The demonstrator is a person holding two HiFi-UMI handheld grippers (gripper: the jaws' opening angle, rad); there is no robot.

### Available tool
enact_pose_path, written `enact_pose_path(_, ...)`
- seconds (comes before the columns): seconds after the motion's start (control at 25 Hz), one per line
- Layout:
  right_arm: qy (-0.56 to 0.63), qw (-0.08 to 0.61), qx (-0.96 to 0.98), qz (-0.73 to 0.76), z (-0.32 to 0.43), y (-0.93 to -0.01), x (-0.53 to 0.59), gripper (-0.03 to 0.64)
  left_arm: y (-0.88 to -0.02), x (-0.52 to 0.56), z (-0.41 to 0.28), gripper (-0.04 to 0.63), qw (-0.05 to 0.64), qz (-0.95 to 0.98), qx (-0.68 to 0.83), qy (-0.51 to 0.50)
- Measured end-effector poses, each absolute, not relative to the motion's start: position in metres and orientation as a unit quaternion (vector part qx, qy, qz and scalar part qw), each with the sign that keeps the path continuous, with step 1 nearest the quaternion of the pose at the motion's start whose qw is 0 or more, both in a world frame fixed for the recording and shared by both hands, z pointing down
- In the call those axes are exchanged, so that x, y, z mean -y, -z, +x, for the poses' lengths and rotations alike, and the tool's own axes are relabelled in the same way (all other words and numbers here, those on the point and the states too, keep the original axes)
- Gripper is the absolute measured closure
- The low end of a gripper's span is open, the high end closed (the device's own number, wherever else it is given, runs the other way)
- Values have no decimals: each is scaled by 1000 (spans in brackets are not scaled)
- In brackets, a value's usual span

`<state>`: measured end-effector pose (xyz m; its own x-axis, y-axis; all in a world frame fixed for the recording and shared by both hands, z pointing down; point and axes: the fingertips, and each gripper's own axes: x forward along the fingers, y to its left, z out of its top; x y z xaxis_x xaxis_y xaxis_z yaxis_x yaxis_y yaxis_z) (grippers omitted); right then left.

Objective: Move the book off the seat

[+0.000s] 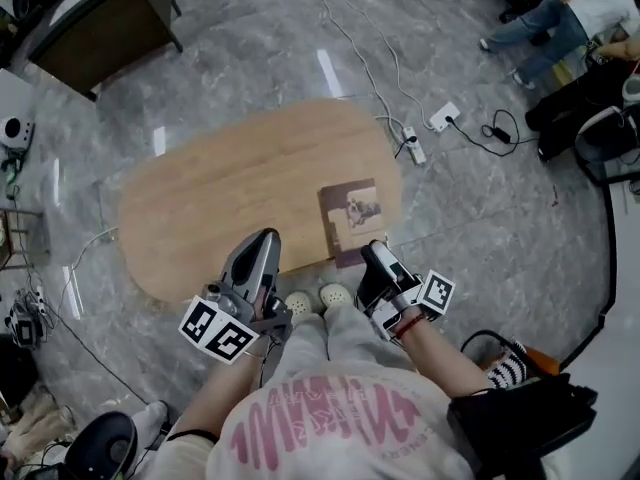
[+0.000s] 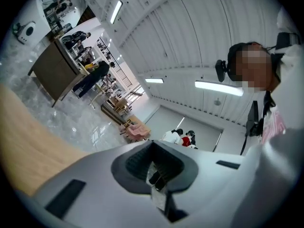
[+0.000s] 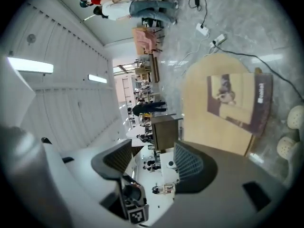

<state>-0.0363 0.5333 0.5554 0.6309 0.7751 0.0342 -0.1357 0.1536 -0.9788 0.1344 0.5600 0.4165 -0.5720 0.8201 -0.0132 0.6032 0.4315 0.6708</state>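
Note:
A brown-covered book (image 1: 354, 217) lies flat on the near right end of the oval wooden seat (image 1: 240, 188), reaching its front edge. My left gripper (image 1: 262, 255) hovers over the seat's near edge, left of the book. In the left gripper view its jaws (image 2: 154, 163) are closed together with nothing between them. My right gripper (image 1: 374, 262) hangs just in front of the book and does not touch it. In the right gripper view it (image 3: 152, 156) stands open and empty, with the book (image 3: 240, 101) on the seat (image 3: 199, 122) off to the right.
My feet in white clogs (image 1: 318, 298) stand under the seat's front edge. A power strip with cables (image 1: 412, 146) lies on the marble floor behind the seat. A dark cabinet (image 1: 100, 28) is at far left, a seated person (image 1: 560, 18) at far right, a black bag (image 1: 520, 423) by my right side.

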Motion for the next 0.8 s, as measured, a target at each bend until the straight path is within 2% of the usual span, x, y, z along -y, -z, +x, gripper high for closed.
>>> enact_pose_path(0.24,-352,658,184,-640,-4,-454,-587,336,-356,-577,153,600,216,431,-835,-265)
enact_pose_path(0.44,-338,626,118,-693,19,-387,-608,356,-313,-571,169,600,226,419,-847,-235)
enact_pose_path(0.8,-338,591,58,-730,42,-343,-611,359,-312,-542,219,601,240,461,-823,-231)
